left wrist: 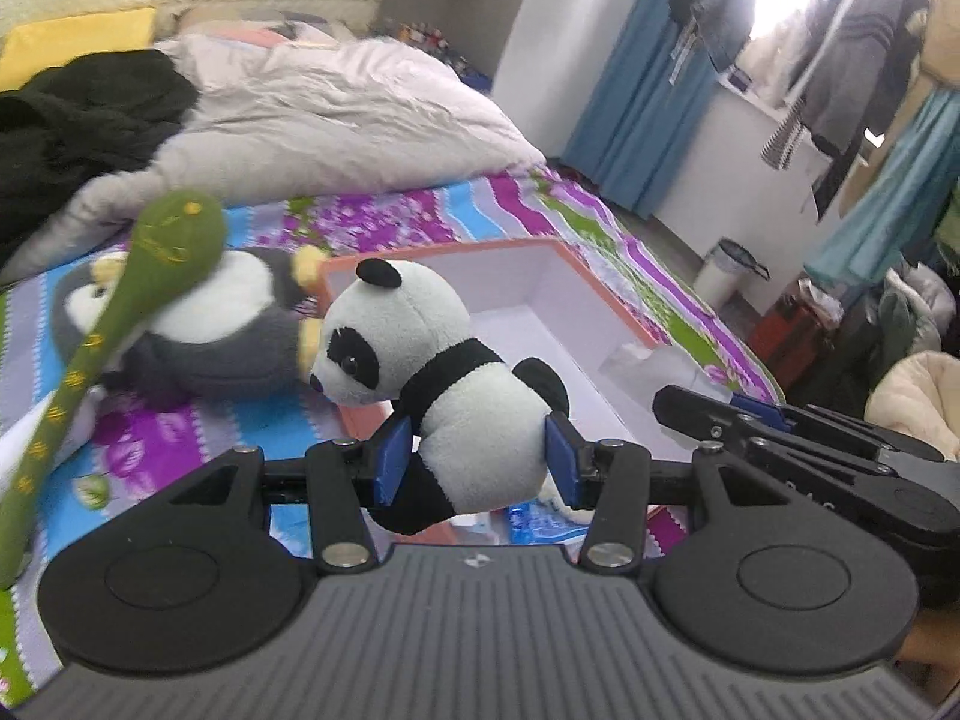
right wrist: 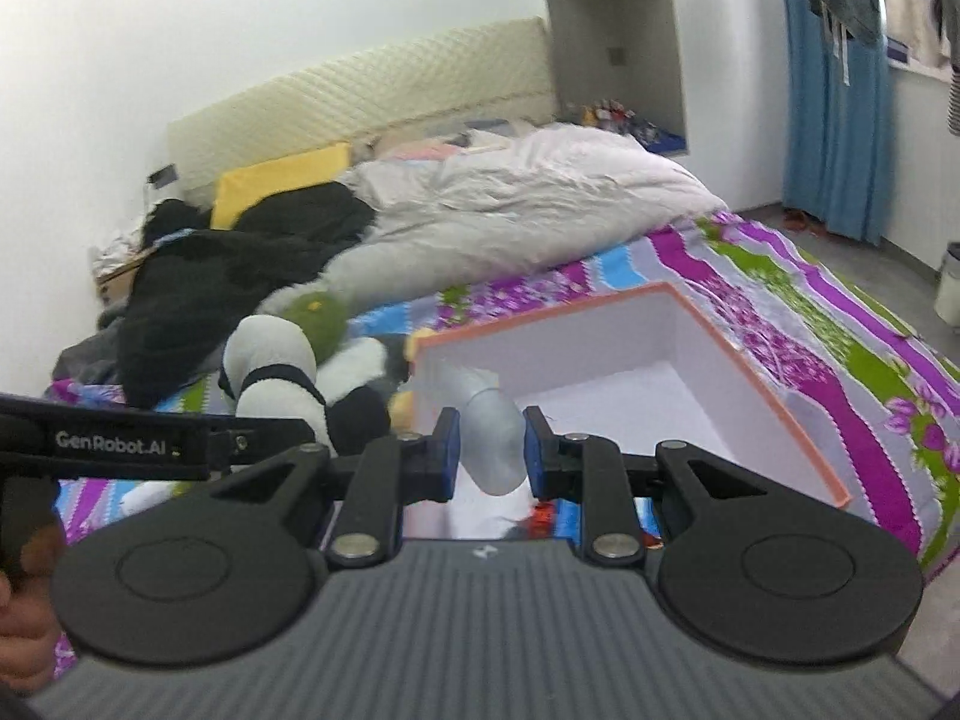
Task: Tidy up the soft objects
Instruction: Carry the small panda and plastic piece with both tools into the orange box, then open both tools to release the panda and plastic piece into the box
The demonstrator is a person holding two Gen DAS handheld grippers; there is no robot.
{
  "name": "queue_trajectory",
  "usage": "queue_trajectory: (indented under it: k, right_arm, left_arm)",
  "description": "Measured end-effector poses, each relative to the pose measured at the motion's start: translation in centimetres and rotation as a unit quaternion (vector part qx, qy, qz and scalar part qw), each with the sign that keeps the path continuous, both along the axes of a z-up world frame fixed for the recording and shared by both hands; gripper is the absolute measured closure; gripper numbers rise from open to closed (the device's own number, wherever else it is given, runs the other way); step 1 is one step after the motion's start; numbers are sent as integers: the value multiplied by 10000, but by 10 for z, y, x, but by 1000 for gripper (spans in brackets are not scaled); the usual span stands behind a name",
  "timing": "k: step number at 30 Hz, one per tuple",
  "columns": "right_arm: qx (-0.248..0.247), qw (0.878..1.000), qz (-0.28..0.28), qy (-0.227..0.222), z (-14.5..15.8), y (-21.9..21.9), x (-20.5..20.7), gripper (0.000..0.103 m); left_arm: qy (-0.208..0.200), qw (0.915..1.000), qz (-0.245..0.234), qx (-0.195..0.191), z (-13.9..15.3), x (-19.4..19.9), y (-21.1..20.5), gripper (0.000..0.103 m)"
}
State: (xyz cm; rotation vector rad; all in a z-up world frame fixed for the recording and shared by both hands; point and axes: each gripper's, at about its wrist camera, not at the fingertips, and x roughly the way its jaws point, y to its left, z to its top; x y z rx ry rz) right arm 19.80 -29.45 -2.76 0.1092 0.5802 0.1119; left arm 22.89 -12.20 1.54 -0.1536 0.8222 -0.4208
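My left gripper is shut on a black-and-white panda plush, its blue pads pressing the body from both sides, above the near left edge of an orange-rimmed white box. Behind the panda a grey penguin plush lies on the bed, and a green snake plush crosses it. In the right wrist view my right gripper is shut on a grey, tube-shaped soft toy over the box's near left corner. The panda shows there at the left, with the snake's head behind it.
The box sits on a bright striped floral bedsheet. A crumpled pale duvet, black clothing and a yellow pillow fill the head of the bed. To the right stand blue curtains, hanging clothes and a white bin on the floor.
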Motion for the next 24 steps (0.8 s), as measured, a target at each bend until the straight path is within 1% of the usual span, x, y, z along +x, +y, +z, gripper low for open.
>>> queue_trajectory:
  k: [5,17,21,24]
  right_arm:
    - [62,9993,-175,333,-23,-22,20,77]
    - [61,9934,-341,1092,-81,-58,80,75]
    - [111,9910,-397,1274,-96,-64,92,75]
    - [85,9889,-432,1416,-103,-64,96,70]
  left_arm:
    - [282,9993,-217,66,-27,32,-30,49]
    - [941,9944,-376,315,-100,111,-76,49]
    - [1013,9935,-399,332,-114,127,-85,49]
    - [1080,9929,-351,368,-122,133,-84,49]
